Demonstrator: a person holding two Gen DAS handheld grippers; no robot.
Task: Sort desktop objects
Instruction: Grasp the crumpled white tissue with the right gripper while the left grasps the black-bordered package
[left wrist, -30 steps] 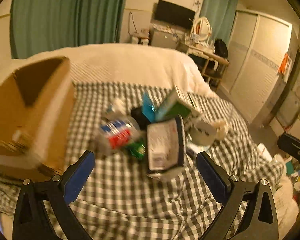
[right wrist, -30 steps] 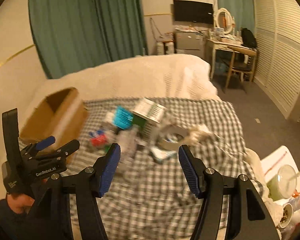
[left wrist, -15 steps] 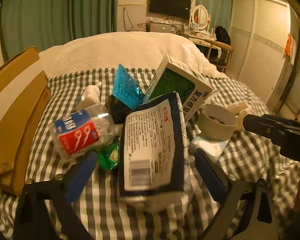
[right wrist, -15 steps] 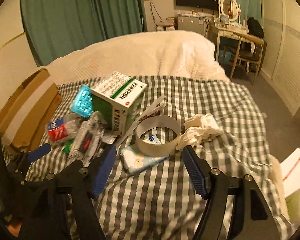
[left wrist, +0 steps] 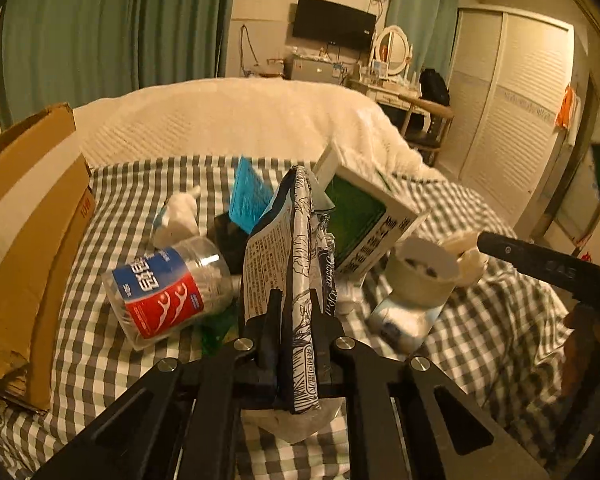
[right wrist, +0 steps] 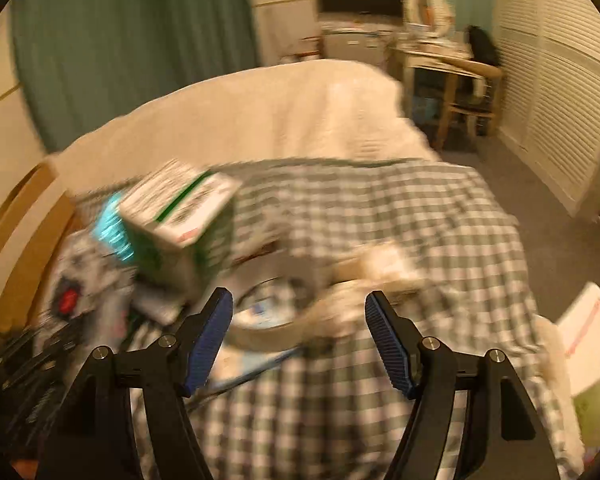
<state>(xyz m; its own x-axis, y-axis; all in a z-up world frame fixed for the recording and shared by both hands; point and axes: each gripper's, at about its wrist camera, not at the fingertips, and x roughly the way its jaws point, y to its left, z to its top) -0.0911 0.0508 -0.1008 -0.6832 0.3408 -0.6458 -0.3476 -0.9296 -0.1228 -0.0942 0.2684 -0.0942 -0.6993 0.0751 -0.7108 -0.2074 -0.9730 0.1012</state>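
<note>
My left gripper (left wrist: 298, 320) is shut on a dark blue and white snack bag (left wrist: 284, 248), pinched edge-on and standing upright between the fingers. Around it on the checked cloth lie a clear jar with a red and blue label (left wrist: 164, 292), a blue packet (left wrist: 250, 196), a green and white box (left wrist: 364, 220) and a tape roll (left wrist: 424, 272). My right gripper (right wrist: 300, 338) is open and empty, just above the tape roll (right wrist: 268, 312) and a crumpled white tissue (right wrist: 380, 268). The right view is blurred. The green box (right wrist: 180, 220) sits left of it.
An open cardboard box (left wrist: 24, 232) stands at the left edge of the checked cloth (left wrist: 480, 344). A white blanket (left wrist: 240, 120) lies behind the pile. The right gripper's body (left wrist: 548, 268) reaches in from the right. Desk, chair and wardrobe stand far back.
My left gripper has closed on the snack bag, which now stands edge-on between the fingers. My right gripper has moved closer over the tape roll and tissue, staying open.
</note>
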